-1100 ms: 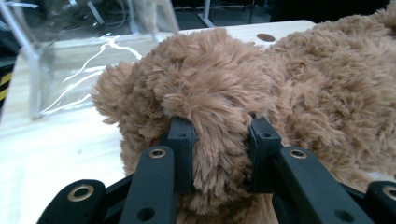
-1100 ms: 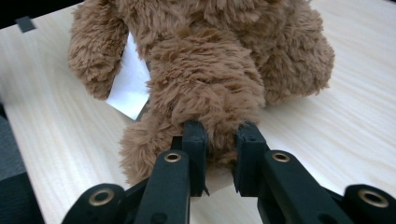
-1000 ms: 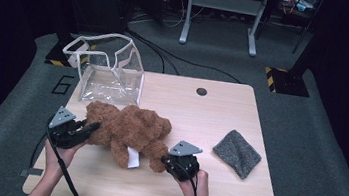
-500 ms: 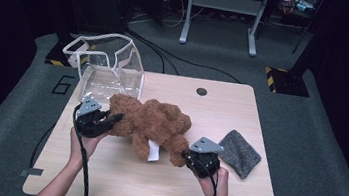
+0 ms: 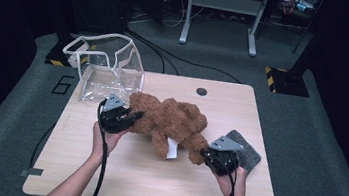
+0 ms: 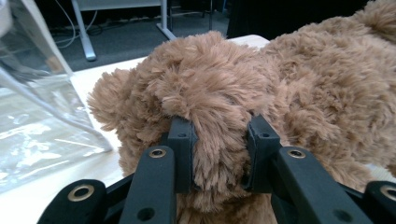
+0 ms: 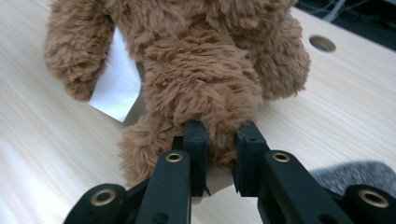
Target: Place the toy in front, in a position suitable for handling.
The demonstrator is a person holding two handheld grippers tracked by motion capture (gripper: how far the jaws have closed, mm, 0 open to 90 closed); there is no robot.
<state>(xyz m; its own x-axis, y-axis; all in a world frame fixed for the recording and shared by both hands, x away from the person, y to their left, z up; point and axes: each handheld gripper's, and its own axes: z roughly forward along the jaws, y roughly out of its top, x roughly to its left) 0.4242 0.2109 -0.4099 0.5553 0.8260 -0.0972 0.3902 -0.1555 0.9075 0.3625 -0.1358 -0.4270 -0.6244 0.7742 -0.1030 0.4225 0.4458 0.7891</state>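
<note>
Gripping the teddy bear (image 5: 172,123), both tools are clamped; the clear bag (image 5: 108,69) seemingly holds nothing.

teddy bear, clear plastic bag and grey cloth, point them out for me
teddy bear (image 5: 172,120), high view, on its furry back
clear plastic bag (image 5: 109,77), high view, on its front wall
grey cloth (image 5: 250,154), high view, on its bare right part
</note>
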